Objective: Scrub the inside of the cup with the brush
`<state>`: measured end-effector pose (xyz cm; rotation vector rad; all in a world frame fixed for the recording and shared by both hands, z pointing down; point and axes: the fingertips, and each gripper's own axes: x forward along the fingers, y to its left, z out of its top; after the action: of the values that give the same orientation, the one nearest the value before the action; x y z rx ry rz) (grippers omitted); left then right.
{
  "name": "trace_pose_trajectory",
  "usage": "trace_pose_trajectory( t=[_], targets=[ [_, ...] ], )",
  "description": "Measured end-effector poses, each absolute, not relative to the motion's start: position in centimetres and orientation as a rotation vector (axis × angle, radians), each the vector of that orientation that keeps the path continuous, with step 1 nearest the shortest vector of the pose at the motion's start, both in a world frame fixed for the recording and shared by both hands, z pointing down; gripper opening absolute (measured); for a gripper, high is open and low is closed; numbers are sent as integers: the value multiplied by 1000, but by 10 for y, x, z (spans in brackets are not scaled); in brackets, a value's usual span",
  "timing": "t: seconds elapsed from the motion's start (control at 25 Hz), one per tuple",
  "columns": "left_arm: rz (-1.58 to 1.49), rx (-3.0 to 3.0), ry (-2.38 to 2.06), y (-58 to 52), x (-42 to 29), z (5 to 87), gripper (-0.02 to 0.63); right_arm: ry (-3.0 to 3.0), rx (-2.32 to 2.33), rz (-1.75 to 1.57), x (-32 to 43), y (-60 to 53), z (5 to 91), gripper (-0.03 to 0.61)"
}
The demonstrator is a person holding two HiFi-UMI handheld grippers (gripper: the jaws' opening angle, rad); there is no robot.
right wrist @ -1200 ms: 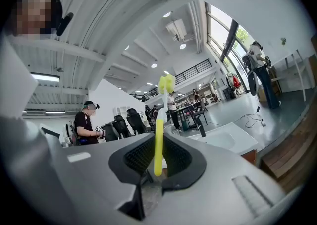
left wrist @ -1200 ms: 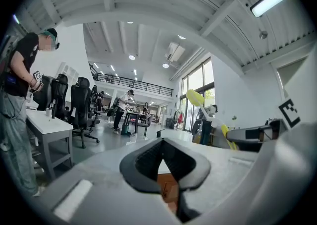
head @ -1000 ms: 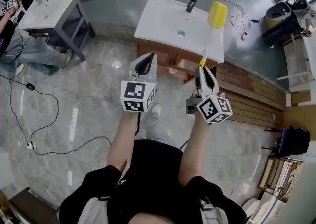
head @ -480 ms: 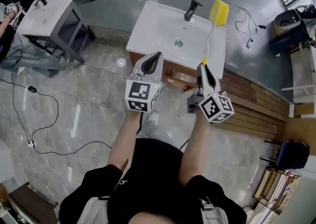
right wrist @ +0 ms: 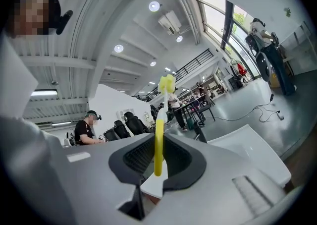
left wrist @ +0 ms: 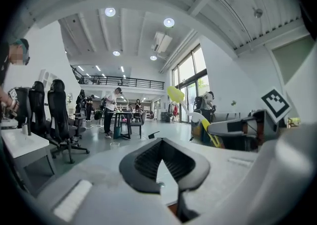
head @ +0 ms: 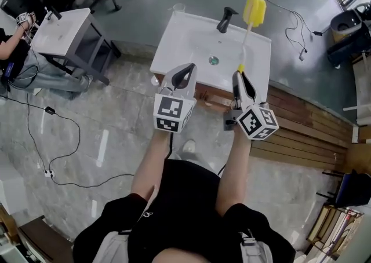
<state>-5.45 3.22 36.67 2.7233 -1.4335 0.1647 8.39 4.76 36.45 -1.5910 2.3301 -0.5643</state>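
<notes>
Grey shell, black pads: my left gripper (head: 186, 70), held out about level above the grey floor (head: 87, 123). Its jaws are closed tip to tip, with nothing between them.

My right gripper (head: 239, 74) is just beside the left one. Its jaws are clamped on the lower yellow end of the brush (head: 254, 10).

The brush has a yellow grip, a pale stem and a yellow sponge head. It sticks out ahead of the right gripper, with the head past the far right of the sink.

The sink (head: 185, 36) is a white basin ahead of both grippers, with a drain (head: 214, 59) at its centre and a black faucet (head: 226, 19) at the far edge.

The cup (head: 179, 8) is clear and upright on the sink's far left corner, well apart from both grippers and from the brush.

Beyond, to the left, is a white side table (head: 61, 27) with a seated person (head: 11, 53) next to it.
</notes>
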Motion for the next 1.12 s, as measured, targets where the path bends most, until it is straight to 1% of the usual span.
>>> trace_pose_trajectory(
  t=[0.36, 0.72, 1.12],
  targets=[
    [214, 2737, -1482, 16, -43, 362, -12, 2325, -1584, -522, 100, 34, 348, 52],
    [183, 2611, -1507, -5, -57, 381, -12, 2328, -1600, -538, 102, 24, 358, 51],
    [113, 2555, -1381, -61, -48, 398, -12, 2318, -1650, -532, 109, -25, 362, 52]
  ],
)
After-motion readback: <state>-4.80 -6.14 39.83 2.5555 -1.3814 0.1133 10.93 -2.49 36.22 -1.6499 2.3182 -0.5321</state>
